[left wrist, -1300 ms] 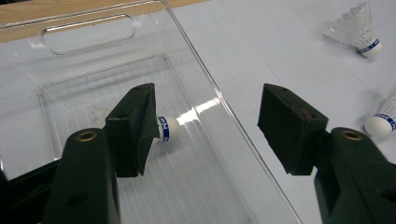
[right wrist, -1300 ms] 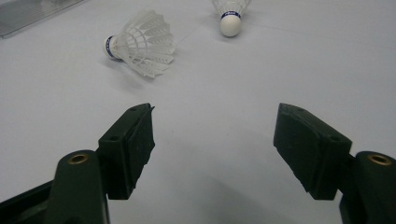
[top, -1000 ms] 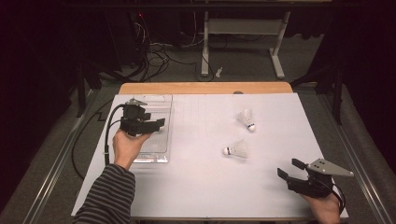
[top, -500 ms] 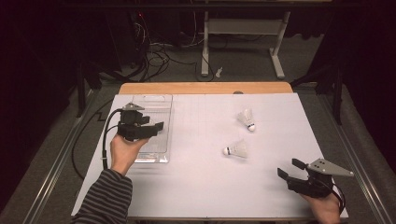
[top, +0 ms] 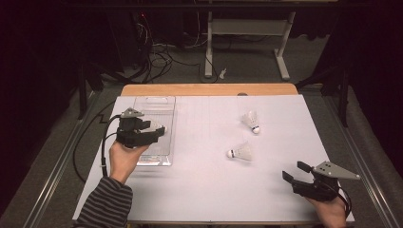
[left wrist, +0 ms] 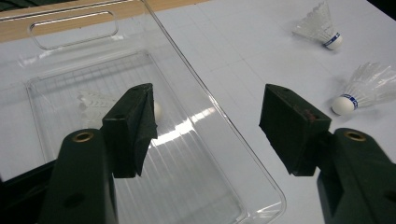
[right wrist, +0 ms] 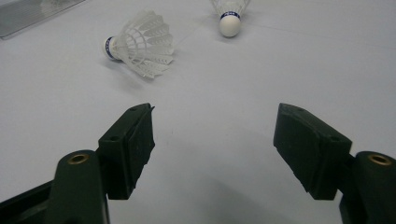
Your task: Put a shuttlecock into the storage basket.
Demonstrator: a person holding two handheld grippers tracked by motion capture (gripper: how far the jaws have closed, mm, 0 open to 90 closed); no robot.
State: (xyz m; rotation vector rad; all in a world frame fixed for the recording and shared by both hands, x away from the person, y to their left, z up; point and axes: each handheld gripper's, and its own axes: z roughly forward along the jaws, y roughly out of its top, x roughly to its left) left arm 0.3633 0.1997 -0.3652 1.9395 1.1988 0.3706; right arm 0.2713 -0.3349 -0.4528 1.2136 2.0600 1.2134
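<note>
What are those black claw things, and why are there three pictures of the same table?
The claws are grippers, simple two-jaw pinchers. A person holds one in each hand: the left gripper and the right gripper. Both are open and hold nothing.

One picture comes from a camera high above the table. The other two come from little cameras riding on each gripper, looking out between its black jaws.

On the table is a clear plastic tray with one shuttlecock in the tray lying inside it. Two more lie on the white surface: the nearer shuttlecock and the farther shuttlecock. The left gripper hovers over the tray; the right one points towards the two loose ones.
</note>
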